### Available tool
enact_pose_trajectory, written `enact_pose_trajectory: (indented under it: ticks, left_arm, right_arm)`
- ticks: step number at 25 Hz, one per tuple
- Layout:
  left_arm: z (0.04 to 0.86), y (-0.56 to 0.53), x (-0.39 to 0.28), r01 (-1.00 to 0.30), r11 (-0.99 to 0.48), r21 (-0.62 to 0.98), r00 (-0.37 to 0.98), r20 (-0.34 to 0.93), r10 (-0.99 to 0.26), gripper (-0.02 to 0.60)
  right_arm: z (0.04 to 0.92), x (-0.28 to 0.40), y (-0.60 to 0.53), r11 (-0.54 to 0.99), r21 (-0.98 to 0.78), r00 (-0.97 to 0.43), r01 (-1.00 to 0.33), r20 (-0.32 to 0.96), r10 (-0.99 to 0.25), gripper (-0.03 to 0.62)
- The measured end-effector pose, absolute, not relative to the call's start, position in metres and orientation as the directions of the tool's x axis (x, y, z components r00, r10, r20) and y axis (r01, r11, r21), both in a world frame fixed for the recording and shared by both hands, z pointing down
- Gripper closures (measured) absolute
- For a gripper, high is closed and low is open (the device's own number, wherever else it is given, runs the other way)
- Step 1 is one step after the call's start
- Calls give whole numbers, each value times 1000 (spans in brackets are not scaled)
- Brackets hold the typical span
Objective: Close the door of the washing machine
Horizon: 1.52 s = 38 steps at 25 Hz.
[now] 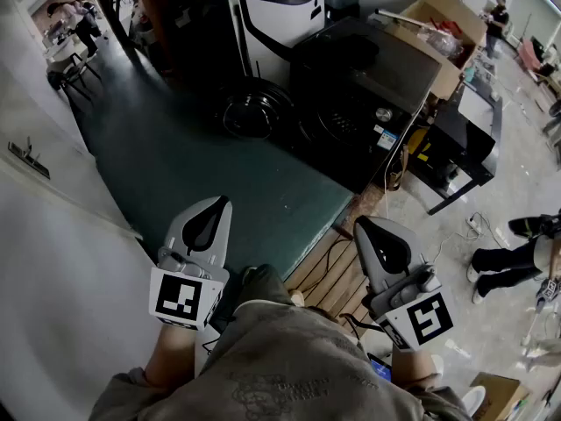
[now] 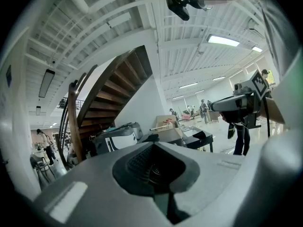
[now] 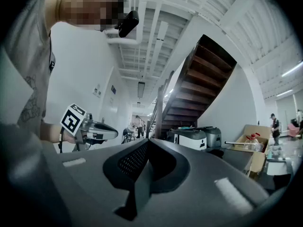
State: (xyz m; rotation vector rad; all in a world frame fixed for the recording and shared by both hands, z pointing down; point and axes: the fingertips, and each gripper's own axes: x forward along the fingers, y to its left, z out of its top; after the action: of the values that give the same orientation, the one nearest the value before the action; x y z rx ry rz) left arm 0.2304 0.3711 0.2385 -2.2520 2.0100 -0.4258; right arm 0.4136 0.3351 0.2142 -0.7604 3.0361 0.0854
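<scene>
Open hall with a dark green floor (image 1: 210, 178); a staircase (image 2: 118, 86) rises beyond. The black washing machine (image 1: 368, 82) stands far centre, front facing near-left. Its round door (image 1: 254, 108) is swung open to the left. The left tongs (image 1: 219, 203) and right tongs (image 1: 364, 224) are both closed and empty.

Dark grn floor (image 1: 175, 165), wood stairs (image 3: 203, 74), white wall (image 3: 90, 65), ceiling strip light (image 2: 222, 40).

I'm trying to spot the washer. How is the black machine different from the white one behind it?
The black washing machine is dark all over; the white machine has white panels with black stripes. The black washing machine's round door hangs open; no open door shows on the white machine. The black washing machine stands in front; the white machine stands behind it. Both are boxy appliances on the dark green floor.
</scene>
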Motion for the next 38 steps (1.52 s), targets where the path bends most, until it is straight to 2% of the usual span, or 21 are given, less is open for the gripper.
enact_pose_trajectory:
  ticks: [6,18,21,22,24,27,38]
  left_arm:
    - [241,365,234,-957,-128,-261,93,142,-985,469]
    - [250,363,218,-962,-85,-259,47,148,-988,469]
    - [246,363,213,-964,-73,-257,37,143,-989,469]
    - [245,363,211,-964,-68,-256,32,142,-989,469]
    - [243,363,207,-965,-61,-255,26,137,-990,469]
    - [241,363,202,-965,-54,-255,19,137,-990,469]
    - [246,363,195,-967,-27,-254,-15,164,-986,469]
  right_arm:
    - [231,421,329,878,17,-878,-478,18,-478,566]
    - [233,404,315,883,11,-883,-470,20,-470,566]
    - [228,400,311,884,-6,-884,-467,-13,-467,565]
    - [223,398,310,885,-20,-884,-465,-37,-465,546]
    - [214,394,306,884,-28,-881,-467,-73,-468,384]
    - [217,392,299,874,-2,-873,-486,-51,-486,367]
    - [229,381,296,894,-22,-894,-447,-21,-448,373]
